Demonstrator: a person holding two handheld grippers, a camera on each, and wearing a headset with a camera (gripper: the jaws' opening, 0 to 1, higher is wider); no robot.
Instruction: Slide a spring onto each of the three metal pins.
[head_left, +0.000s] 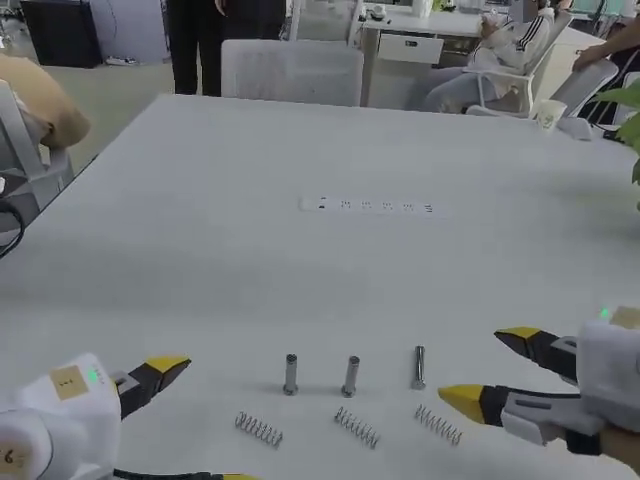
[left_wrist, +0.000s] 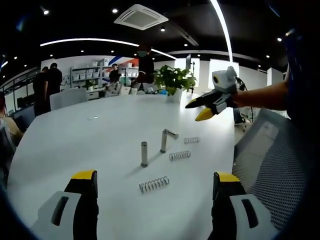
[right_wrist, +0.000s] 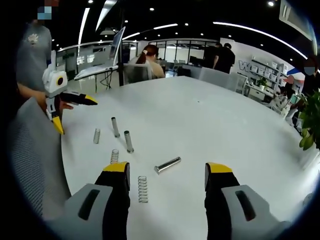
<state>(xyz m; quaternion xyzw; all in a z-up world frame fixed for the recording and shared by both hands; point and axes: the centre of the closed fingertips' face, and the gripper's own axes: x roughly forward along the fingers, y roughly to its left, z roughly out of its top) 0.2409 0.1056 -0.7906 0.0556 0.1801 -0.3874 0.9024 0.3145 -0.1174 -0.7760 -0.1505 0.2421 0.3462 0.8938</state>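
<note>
Three small metal pins stand in a row near the table's front edge: left pin, middle pin, right pin. In the right gripper view the right pin lies on its side, while the other two stand upright. Three loose springs lie on the table just in front of the pins. My left gripper is open and empty, left of the row. My right gripper is open and empty, right of the lying pin.
A flush socket strip sits mid-table on the white table. A paper cup and a plant are at the far right. Chairs and people are beyond the far edge. A mesh chair is close behind me.
</note>
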